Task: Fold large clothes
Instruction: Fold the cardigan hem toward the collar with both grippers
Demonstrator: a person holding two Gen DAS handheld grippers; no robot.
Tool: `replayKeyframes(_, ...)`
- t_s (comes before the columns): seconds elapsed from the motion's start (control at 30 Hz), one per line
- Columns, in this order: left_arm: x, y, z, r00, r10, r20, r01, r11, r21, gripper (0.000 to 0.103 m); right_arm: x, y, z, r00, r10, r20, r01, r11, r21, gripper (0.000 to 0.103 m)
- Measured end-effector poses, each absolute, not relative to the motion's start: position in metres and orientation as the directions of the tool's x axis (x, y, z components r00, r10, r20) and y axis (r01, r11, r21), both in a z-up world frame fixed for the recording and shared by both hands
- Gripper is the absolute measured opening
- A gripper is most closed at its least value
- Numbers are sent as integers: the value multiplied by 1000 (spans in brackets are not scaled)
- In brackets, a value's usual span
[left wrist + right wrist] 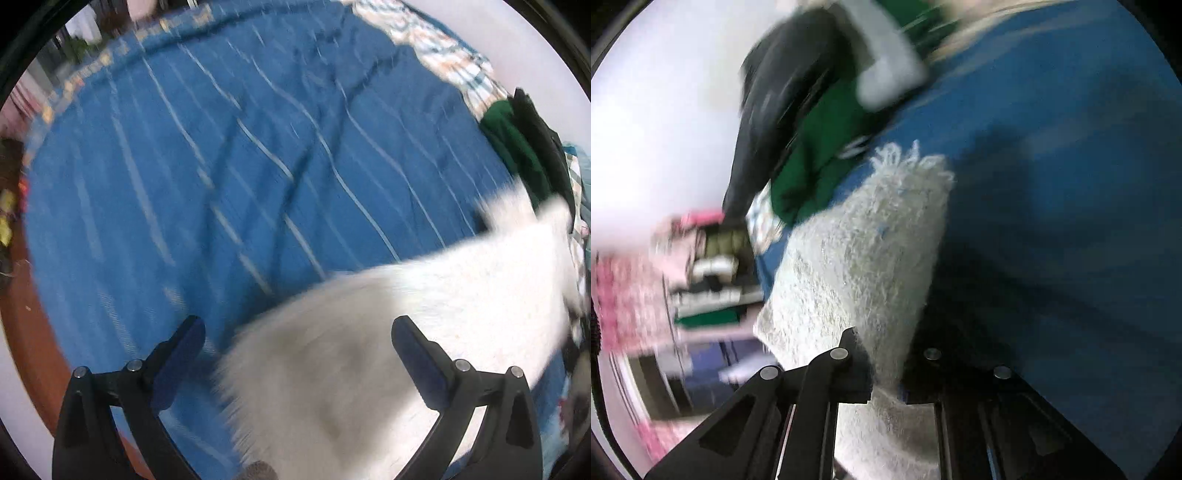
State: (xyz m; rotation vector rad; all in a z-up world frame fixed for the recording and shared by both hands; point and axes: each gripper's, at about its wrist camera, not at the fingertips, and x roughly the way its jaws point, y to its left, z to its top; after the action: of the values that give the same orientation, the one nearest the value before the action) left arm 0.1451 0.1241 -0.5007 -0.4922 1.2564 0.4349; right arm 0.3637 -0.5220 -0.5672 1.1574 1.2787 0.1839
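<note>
Folding looks barely begun: right gripper pinches the fluffy white garment (unfolded, on the blue bedspread); left gripper gapes empty

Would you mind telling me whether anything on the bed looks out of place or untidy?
Nothing looks damaged or spilled. The blue bedspread is creased, and green and black clothes lie in a loose heap at its edge. The fluffy white garment is bunched where the right gripper pinches it.

Left gripper: black fingers, blue pads, silver screws. Right gripper: black.
</note>
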Motion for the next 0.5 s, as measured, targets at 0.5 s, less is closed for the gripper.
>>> replayKeyframes(0.5, 128, 126, -589, 123, 402, -908, -411, 853, 322, 103, 86, -684, -519, 174, 326, -929, 749, 569, 340, 38)
